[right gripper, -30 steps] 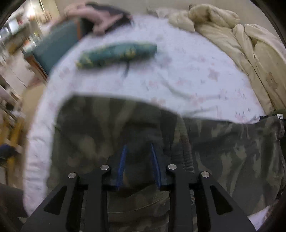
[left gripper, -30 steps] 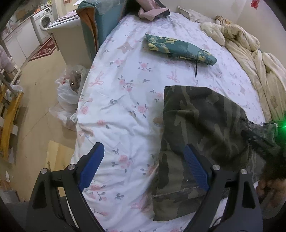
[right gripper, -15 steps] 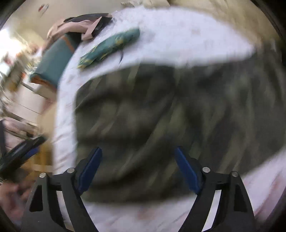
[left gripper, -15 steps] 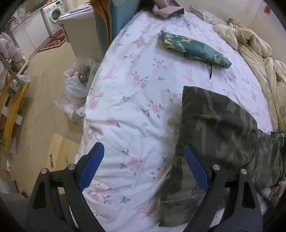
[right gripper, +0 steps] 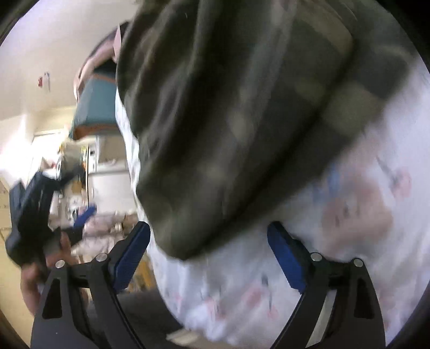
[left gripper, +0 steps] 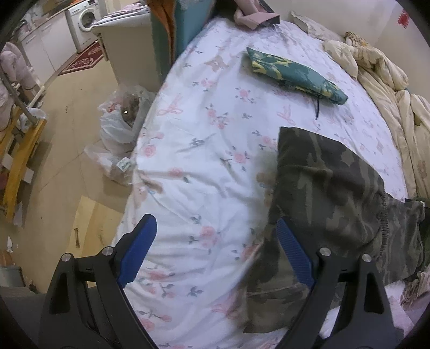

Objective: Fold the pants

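Fingers, left gripper [left gripper: 216, 252]: spread wide, hovering over the bed's near edge, gripping nothing.
Fingers, right gripper [right gripper: 208, 252]: have just been opening, now wide apart and empty, close above the bed.
Camouflage pants [left gripper: 330, 188]: folded over, lying on the floral sheet [left gripper: 204, 150], right of the left gripper.
Green patterned garment [left gripper: 293, 75]: farther up the bed, well apart.

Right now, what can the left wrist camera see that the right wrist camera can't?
Only the left wrist view shows the folded teal patterned garment, the washing machine, the cream comforter and the plastic bags on the floor. Only the right wrist view shows the left gripper from outside, gripped in a hand. Both show the camouflage pants on the floral bedsheet.
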The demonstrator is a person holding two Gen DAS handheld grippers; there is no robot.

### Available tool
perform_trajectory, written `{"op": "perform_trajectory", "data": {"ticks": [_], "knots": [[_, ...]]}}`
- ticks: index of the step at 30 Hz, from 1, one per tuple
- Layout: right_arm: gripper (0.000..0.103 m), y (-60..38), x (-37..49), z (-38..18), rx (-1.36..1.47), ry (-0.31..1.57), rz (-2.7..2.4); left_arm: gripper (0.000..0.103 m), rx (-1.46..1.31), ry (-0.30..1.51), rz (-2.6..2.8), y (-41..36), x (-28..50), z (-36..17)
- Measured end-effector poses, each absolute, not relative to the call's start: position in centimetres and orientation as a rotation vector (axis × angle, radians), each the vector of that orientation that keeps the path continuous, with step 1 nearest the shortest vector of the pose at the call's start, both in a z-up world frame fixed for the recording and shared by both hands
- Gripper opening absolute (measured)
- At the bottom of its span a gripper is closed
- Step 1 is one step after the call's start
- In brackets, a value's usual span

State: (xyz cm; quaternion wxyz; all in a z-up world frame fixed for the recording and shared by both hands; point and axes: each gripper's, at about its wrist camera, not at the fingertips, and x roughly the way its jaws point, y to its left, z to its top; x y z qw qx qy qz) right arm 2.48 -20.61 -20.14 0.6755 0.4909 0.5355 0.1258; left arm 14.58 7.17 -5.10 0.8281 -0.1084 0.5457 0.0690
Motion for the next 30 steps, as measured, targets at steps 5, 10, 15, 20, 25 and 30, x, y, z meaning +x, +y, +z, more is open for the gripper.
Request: {"op": "perform_trajectory", "data": {"ticks": [5, 10, 15, 20, 25, 30], "knots": [[0.087, -21.7, 4.2, -19.3, 1.060, 1.077, 0.100, 0.089, -0.233, 1.170, 0.164, 8.3, 14.4, -5.7], [0.074, -22.2, 4.9, -19.3, 1.082, 1.034, 0.078, 0.089, -0.219, 1.208, 0.149, 8.2, 15.6, -7.0], [0.038, -21.9, 5.7, -20.4, 1.181, 1.058, 0.183, 0.089, -0.353, 1.263, 0.031, 5.6, 20.4, -9.3], [0.038, -22.7, 5.4, -21.1, 1.197, 1.079, 0.186, 0.089, -0.393, 1.273, -0.109, 0.9, 25.8, -12.6], [0.012, -22.4, 6.5, -20.0, 1.120, 1.073, 0.210, 0.050, -0.389, 1.300, -0.250, -1.2, 29.1, -15.3], [0.010, -21.3, 6.4, -18.0, 1.029, 1.031, 0.237, 0.014, -0.321, 1.267, -0.267, -1.9, 29.1, -13.9]]}}
